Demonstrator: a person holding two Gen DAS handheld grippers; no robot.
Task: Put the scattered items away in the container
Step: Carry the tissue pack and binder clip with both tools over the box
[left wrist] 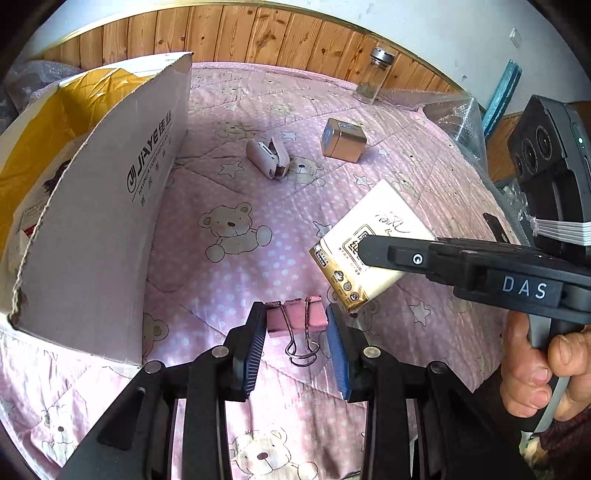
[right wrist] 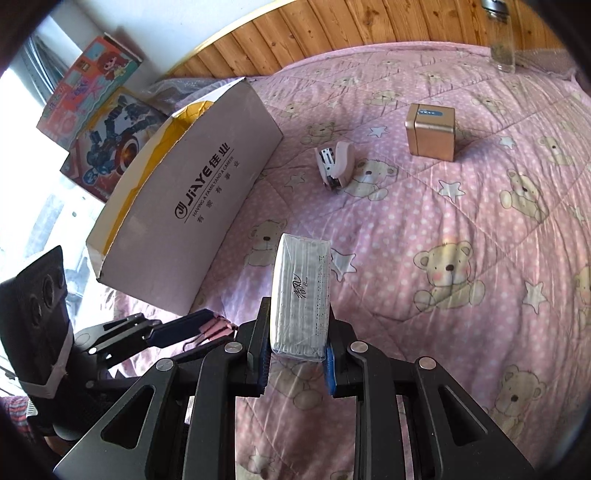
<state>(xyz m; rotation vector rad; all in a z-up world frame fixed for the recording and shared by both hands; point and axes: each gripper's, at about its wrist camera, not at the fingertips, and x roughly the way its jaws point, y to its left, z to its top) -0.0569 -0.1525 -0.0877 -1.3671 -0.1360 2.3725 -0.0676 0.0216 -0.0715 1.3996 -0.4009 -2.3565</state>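
Pink binder clip (left wrist: 296, 318) sits between the blue pads of the left claw (left wrist: 295, 332), low over the pink bear-print quilt (left wrist: 240, 206); both pads touch the clip's sides, so the left claw is clamped on it. Wire handles of the clip point back toward the camera.

Tissue pack (right wrist: 301, 295), white with gold end, is gripped lengthwise in the right claw (right wrist: 295, 354), raised above the quilt. In the left wrist view the same pack (left wrist: 373, 251) hangs just right of the clip, partly hidden by the right claw's black finger.

Cardboard box (right wrist: 207, 192), open, printed "JIAYE", yellow lining inside, stands on the bed left of both claws, near the clip.

Farther out on the quilt: pink-white stapler (left wrist: 267, 158), gold metal tin (left wrist: 343, 140), glass jar with metal lid (left wrist: 375, 75) by the wooden headboard (left wrist: 258, 33).

Person's hand (left wrist: 543, 369) on the right grip handle.
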